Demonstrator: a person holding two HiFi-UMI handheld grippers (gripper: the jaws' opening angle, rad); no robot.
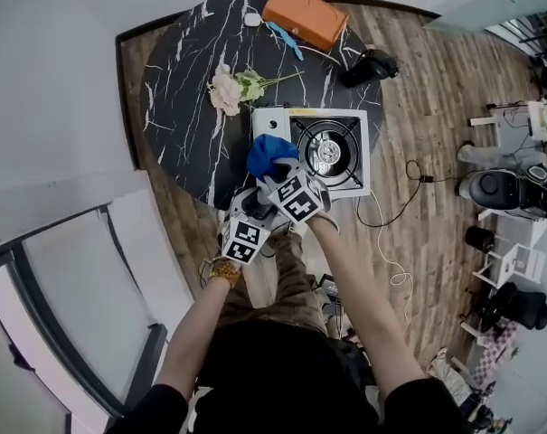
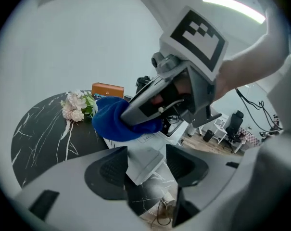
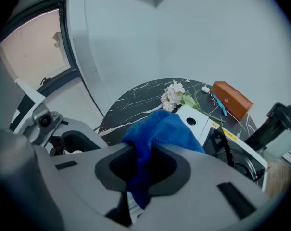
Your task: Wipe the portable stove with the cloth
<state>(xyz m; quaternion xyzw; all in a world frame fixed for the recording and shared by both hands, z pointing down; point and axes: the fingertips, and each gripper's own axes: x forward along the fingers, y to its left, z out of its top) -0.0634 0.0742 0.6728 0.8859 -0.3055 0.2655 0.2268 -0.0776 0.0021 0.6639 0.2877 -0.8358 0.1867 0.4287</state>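
Observation:
The white portable stove [image 1: 345, 174] stands on the black marble table [image 1: 178, 107], its burner toward the right. My right gripper [image 1: 275, 177] is shut on a blue cloth [image 1: 268, 152], which sits bunched over the stove's left front corner. In the right gripper view the cloth [image 3: 164, 131] is pinched between the jaws of the right gripper [image 3: 143, 165], with the stove's knob panel [image 3: 199, 121] just beyond. My left gripper [image 1: 258, 206] hangs close beside it at the table's near edge. Its jaws [image 2: 146, 165] stand open with nothing between them, and the stove's corner [image 2: 152, 146] shows beyond the gap.
Pale artificial flowers [image 1: 230, 89] lie left of the stove. An orange box [image 1: 305, 14], a blue strip [image 1: 284, 36] and a black device [image 1: 368, 66] sit at the far side. A cable [image 1: 391, 220] trails from the stove onto the wooden floor.

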